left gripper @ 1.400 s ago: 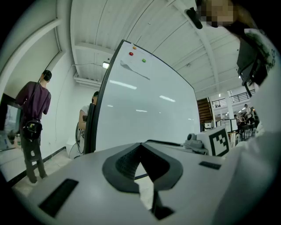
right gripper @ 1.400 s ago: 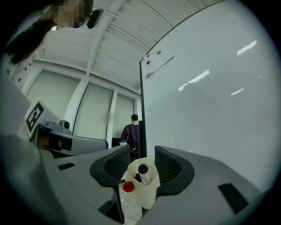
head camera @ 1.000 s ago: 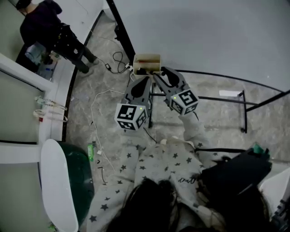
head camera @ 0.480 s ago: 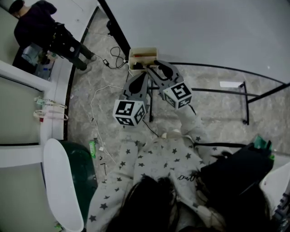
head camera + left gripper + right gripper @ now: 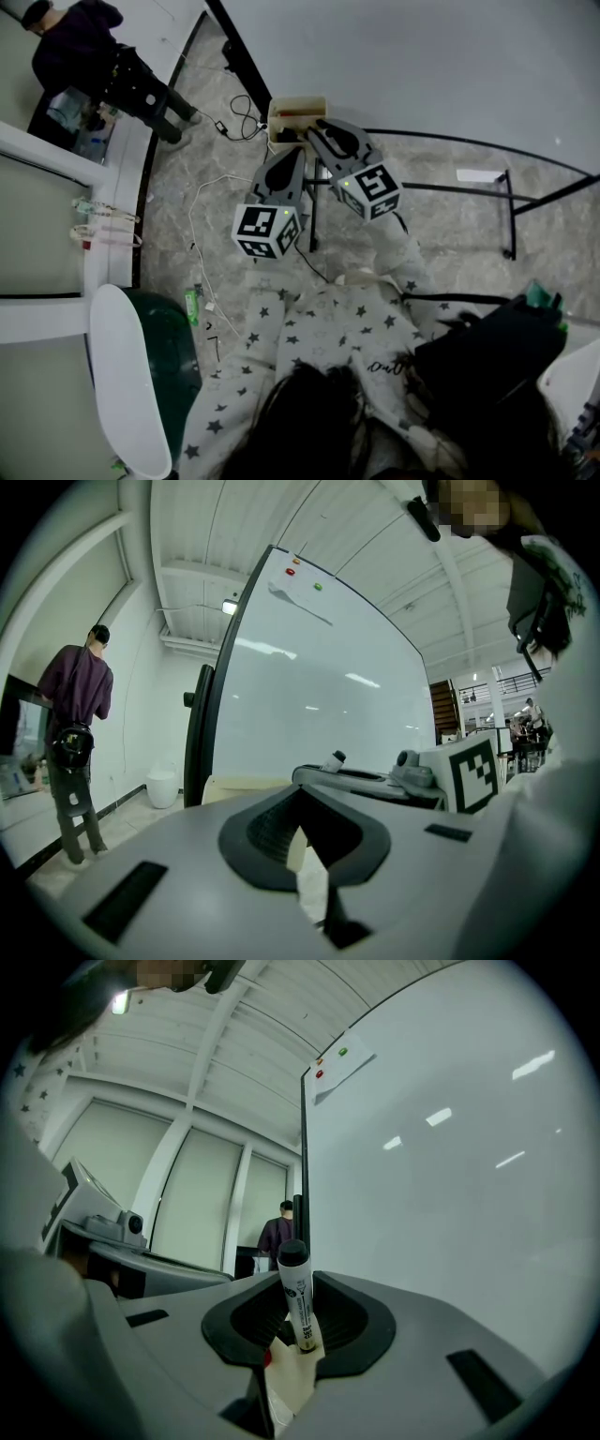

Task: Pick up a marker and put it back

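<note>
Whiteboard point(image 5: 422, 66) fills the head view. Left gripper point(image 5: 296, 159) and right gripper point(image 5: 311, 133) both sit at the beige tray point(image 5: 298, 106) on its lower edge.

Left gripper view: jaws pressed together, nothing between them. Marker point(image 5: 335, 758) cap pokes up beyond.

Right gripper view: jaws closing on the marker point(image 5: 297, 1302), pads touching its lower barrel, black cap upward.

My read: grab under way; lift and put-back not yet done. Barrel print is too small to read.
</note>
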Demonstrator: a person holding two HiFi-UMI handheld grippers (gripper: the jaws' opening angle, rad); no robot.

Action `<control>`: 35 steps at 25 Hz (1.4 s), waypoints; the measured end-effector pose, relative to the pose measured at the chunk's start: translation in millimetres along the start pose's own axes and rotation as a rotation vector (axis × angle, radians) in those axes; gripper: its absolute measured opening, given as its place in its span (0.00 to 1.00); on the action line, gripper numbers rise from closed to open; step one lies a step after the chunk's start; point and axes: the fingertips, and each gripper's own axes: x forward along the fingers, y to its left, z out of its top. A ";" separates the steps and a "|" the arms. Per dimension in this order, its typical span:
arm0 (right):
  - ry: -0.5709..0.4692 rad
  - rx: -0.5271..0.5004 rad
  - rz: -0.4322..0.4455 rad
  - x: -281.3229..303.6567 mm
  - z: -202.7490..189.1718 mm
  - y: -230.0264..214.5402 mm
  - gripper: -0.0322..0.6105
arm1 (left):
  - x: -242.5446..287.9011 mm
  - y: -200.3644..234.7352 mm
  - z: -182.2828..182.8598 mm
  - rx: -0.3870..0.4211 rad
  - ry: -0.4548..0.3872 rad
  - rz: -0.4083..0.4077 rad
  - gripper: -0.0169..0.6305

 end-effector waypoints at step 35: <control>0.031 -0.060 0.210 -16.9 135.5 40.3 0.18 | -21.3 -33.7 104.7 0.096 -0.117 -0.092 0.03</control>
